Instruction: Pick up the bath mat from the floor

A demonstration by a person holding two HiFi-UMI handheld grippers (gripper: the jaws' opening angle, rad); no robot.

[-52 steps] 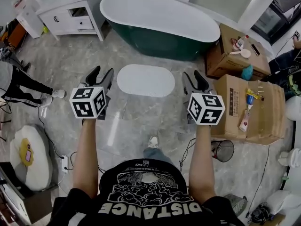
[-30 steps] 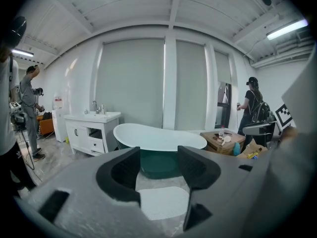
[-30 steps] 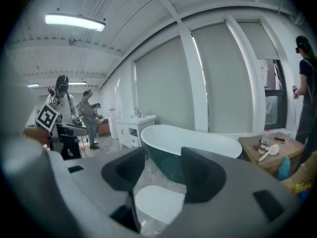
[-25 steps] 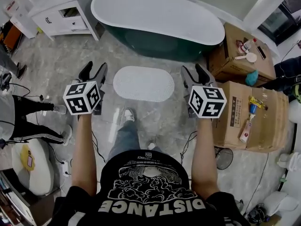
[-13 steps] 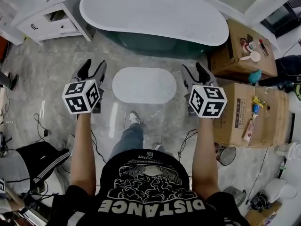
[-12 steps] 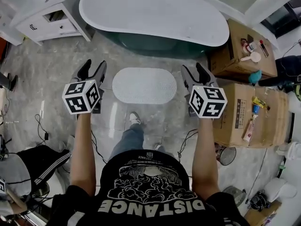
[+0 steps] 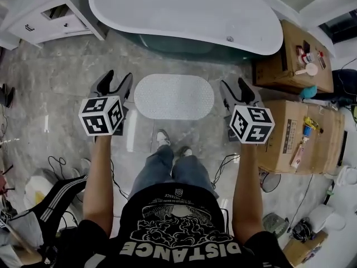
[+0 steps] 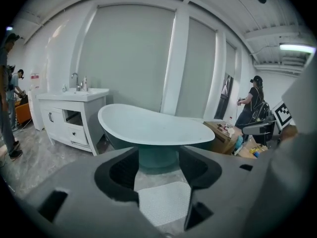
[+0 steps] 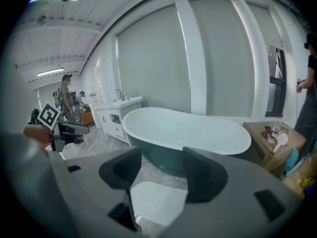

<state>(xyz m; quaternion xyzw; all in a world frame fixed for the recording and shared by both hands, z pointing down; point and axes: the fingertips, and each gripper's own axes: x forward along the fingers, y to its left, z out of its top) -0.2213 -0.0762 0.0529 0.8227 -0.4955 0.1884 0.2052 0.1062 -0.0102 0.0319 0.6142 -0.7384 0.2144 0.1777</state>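
Observation:
The white oval bath mat [image 7: 174,96] lies flat on the grey marble floor in front of the bathtub [image 7: 184,13]. In the head view my left gripper [image 7: 117,77] hangs in the air just off the mat's left end, and my right gripper [image 7: 234,84] just off its right end. Both are open and hold nothing. The right jaws have just been opening, with nothing between them. In the left gripper view the mat [image 8: 163,202] shows on the floor below the left gripper [image 8: 158,170]. In the right gripper view the mat [image 9: 156,202] lies beneath the right gripper [image 9: 162,172].
Cardboard boxes [image 7: 301,133] with bottles and brushes stand to the right. A white vanity cabinet [image 7: 44,15] is at the back left. Cables [image 7: 56,163] trail on the floor at the left, beside another person's legs [image 7: 61,191]. The wearer's shoes [image 7: 163,138] stand just short of the mat.
The wearer has stepped up to the mat and now stands with both feet together. Both grippers have come forward and lower, and now flank the mat's ends. The bathtub looms closer.

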